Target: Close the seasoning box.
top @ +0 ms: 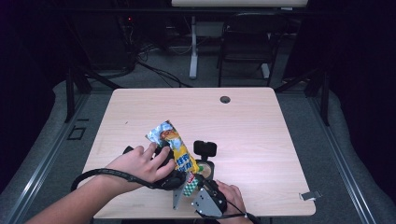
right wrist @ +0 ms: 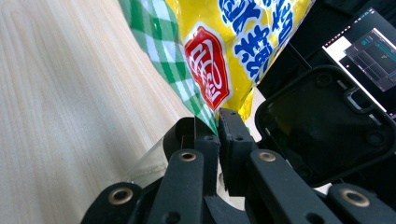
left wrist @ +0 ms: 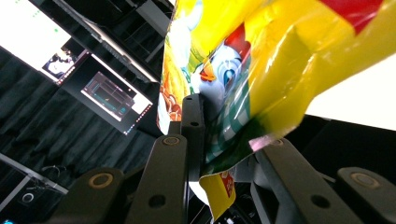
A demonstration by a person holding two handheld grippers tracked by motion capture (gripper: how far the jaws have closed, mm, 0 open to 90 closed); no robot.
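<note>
Your right tongs (right wrist: 218,122) pinch the green-checked bottom edge of the yellow snack bag (top: 177,151), jaws nearly together with the foil between them. Your left tongs (left wrist: 224,135) clamp the bag higher up, jaws narrow on its crumpled middle. The bag is sealed; I cannot tell its contents. It slants over the surface (top: 252,121) from 5 o'clock up to 11 o'clock. Your left hand (top: 137,163) reaches in from 8 o'clock; your right hand (top: 231,196) sits at 6 o'clock, beside a small black stand (top: 204,149).

Wooden table (top: 261,140) w/ cable hole (top: 225,99); chair (top: 247,42) behind; monitors (left wrist: 112,95).
</note>
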